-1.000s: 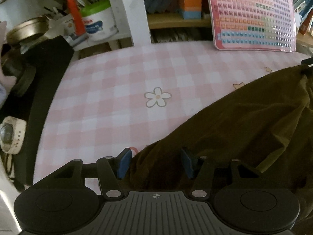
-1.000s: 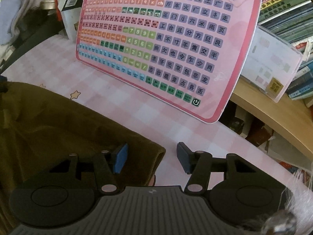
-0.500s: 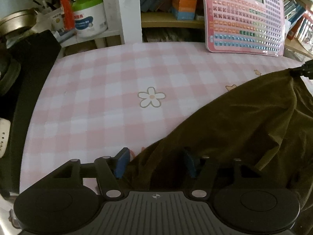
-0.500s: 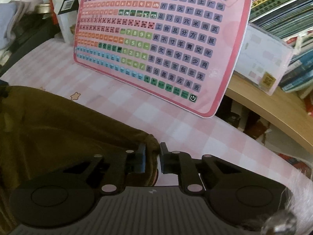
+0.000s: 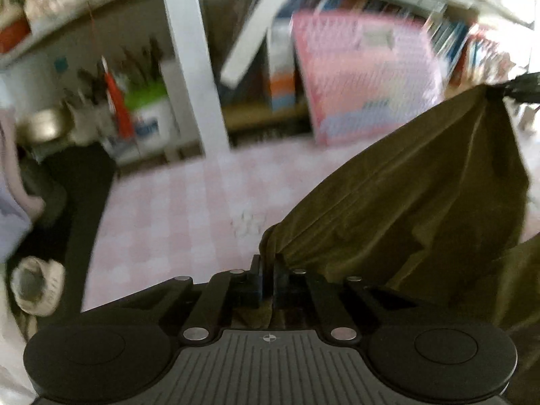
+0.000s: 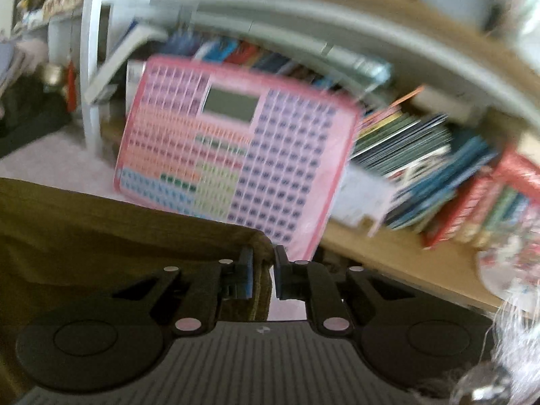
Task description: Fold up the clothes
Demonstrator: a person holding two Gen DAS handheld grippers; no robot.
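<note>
The left tool (image 5: 267,278) was open around the edge of the brown cloth (image 5: 405,209) a moment ago, and now it is pinched tight on a bunch of it, lifted up off the pink checked counter (image 5: 175,209). The right tool (image 6: 262,275) closed a little sooner and now holds the other corner, nearly shut with the cloth (image 6: 101,236) squeezed inside, up in front of the pink toy board (image 6: 236,155). With both corners held and the cloth hanging between them, I think the fold can start.
</note>
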